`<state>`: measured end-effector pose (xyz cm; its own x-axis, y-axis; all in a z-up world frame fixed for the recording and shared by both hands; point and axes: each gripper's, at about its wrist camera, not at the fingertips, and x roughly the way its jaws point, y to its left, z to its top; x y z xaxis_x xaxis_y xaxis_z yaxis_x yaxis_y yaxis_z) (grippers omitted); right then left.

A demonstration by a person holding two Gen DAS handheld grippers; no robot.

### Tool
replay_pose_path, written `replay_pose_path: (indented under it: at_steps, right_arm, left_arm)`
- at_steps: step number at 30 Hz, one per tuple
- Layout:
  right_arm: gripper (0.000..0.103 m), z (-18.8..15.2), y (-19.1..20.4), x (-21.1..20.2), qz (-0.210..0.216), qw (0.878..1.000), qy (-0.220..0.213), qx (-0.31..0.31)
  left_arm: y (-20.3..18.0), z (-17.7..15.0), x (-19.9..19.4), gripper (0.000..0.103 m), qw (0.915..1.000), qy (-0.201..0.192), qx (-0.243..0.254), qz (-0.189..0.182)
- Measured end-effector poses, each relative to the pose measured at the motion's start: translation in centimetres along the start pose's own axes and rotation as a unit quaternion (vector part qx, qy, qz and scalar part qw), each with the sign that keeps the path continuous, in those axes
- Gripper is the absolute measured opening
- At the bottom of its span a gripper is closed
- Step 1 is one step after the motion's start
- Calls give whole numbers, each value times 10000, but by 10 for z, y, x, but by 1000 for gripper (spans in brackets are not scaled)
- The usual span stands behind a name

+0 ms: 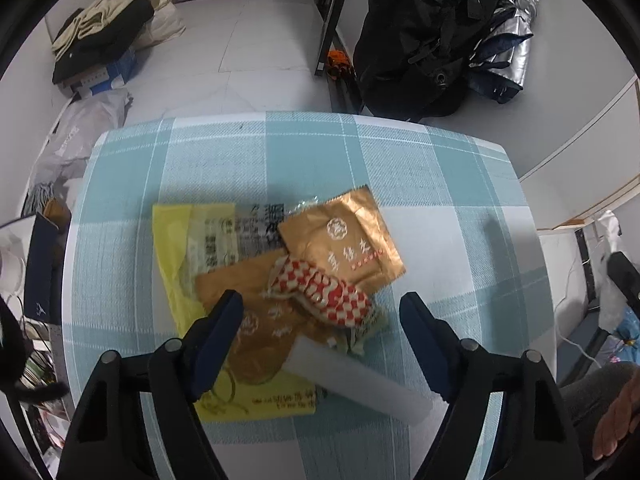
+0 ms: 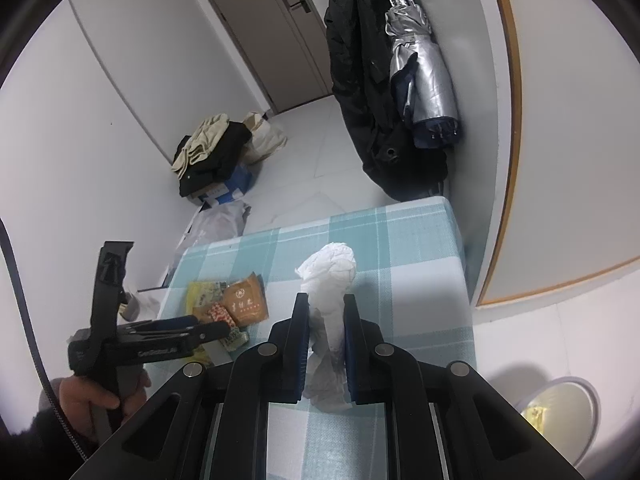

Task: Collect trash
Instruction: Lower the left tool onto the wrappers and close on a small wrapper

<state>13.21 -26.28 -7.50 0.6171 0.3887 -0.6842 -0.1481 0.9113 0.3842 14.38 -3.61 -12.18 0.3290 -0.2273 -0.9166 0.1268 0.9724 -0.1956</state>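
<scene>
A pile of wrappers lies on the table with the teal checked cloth (image 1: 440,184): a yellow wrapper (image 1: 176,248), a gold packet (image 1: 348,240), a second gold packet (image 1: 260,320), a red-and-white checked wrapper (image 1: 324,292) and a white tube (image 1: 356,376). My left gripper (image 1: 320,308) is open just above this pile, its jaws either side of the checked wrapper and pressing on nothing. In the right wrist view the left gripper (image 2: 208,328) hangs over the same pile (image 2: 236,304). My right gripper (image 2: 325,304) is shut on a crumpled white tissue (image 2: 332,272), which sticks out past the fingertips.
A round bin (image 2: 596,400) with something yellow inside stands on the floor, right of the table. Folded clothes on a box (image 2: 216,152) and plastic bags (image 1: 80,132) lie on the floor beyond the table. A black coat and a silver umbrella (image 2: 424,76) hang by the wall.
</scene>
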Motion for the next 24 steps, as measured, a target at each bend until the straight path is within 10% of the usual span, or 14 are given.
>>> replay_pose_path:
  at_steps: [7, 16, 24]
  right_arm:
    - [14, -1, -1, 0, 6, 10000, 41, -12]
    - [14, -2, 0, 1, -2, 10000, 48, -23]
    - [14, -3, 3, 4, -22, 9999, 90, -46]
  left_arm:
    - [0, -1, 8, 65, 9984, 5, 209, 530]
    - [4, -3, 2, 18, 9988, -140, 153, 444]
    - [9, 5, 4, 13, 9998, -75, -82, 135]
